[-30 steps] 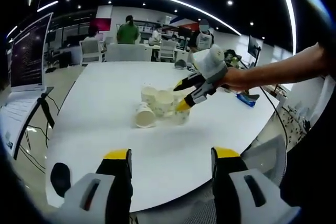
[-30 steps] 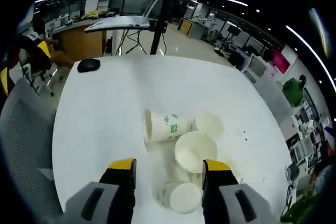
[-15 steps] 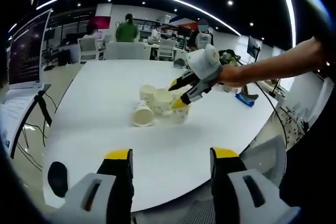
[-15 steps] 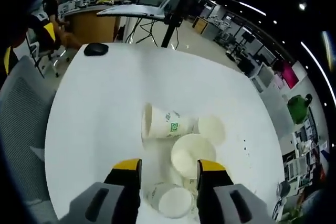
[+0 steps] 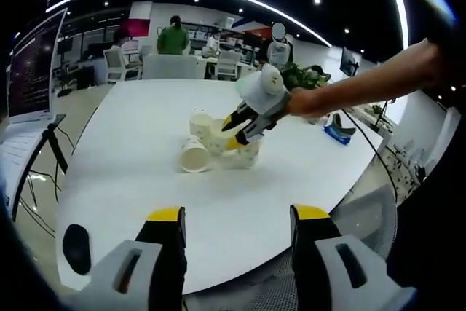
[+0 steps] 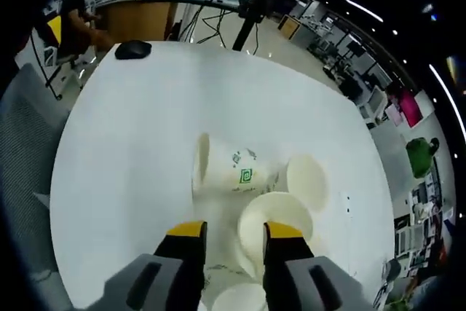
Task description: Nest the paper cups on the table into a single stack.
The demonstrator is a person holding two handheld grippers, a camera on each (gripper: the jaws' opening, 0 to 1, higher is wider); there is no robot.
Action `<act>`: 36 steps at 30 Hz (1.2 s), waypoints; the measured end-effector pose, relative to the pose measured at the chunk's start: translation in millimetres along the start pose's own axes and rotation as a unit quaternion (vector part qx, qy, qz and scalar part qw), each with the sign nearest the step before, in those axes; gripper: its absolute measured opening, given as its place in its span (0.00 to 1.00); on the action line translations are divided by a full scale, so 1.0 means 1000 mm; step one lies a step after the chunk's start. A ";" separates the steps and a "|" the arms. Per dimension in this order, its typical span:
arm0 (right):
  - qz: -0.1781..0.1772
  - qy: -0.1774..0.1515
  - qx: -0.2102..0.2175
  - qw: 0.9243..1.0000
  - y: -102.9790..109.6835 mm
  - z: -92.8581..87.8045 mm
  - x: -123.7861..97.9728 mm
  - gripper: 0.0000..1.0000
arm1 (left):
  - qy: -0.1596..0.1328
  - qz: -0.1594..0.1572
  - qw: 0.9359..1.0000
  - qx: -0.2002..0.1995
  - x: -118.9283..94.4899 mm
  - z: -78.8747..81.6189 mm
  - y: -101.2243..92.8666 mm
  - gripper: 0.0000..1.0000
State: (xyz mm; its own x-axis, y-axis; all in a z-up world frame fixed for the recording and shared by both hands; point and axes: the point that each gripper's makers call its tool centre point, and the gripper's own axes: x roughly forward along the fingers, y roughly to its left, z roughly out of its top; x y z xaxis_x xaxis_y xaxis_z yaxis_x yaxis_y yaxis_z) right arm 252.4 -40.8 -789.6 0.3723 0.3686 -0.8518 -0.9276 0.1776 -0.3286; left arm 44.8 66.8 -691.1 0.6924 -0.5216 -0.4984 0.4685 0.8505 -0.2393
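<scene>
Several white paper cups cluster mid-table (image 5: 218, 147). One with a green logo lies on its side (image 6: 229, 174), mouth toward the mouse end. An upright cup (image 6: 280, 218) stands beside it, another upright one (image 6: 307, 180) is further off, and one more lies at the bottom edge (image 6: 237, 298). My right gripper (image 6: 233, 232) hovers right over the nearer upright cup, jaws open but narrowed, with that cup's near rim between them. In the left gripper view it (image 5: 237, 123) reaches in from the right above the cluster. My left gripper (image 5: 237, 216) stands open near the table's front edge, holding nothing.
A black mouse (image 6: 133, 49) lies near the table's end, also seen as the mouse (image 5: 76, 249). A laptop on a stand (image 5: 33, 71) is off to the left. A blue object (image 5: 338, 132) lies at the right. Grey chairs (image 6: 22, 129) ring the white table (image 5: 145, 114). People stand at the back.
The right gripper has come down closer over the cup cluster and its jaws have narrowed. The left gripper has stayed about where it was, still open.
</scene>
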 end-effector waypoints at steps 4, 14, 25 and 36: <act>0.005 0.012 0.010 1.000 -0.003 0.000 0.011 0.25 | 0.002 0.003 1.000 0.002 0.001 -0.001 0.001 0.58; 0.006 0.024 0.022 0.999 -0.007 -0.006 0.033 0.10 | 0.004 0.012 1.000 0.011 0.008 0.003 0.007 0.60; 0.013 0.013 0.025 1.000 -0.001 -0.001 0.027 0.00 | 0.001 0.014 1.000 0.015 0.014 0.010 0.006 0.60; 0.020 0.007 0.003 1.000 0.004 0.005 0.010 0.00 | 0.000 0.025 0.999 0.022 0.016 0.011 0.010 0.61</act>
State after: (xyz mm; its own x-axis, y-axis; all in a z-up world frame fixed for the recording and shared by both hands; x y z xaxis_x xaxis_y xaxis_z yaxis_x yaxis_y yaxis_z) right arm 253.1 -32.1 -797.5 0.3348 0.3634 -0.8694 -0.9414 0.1682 -0.2922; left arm 66.8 66.5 -692.3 0.7158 -0.4788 -0.5082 0.4576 0.8715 -0.1765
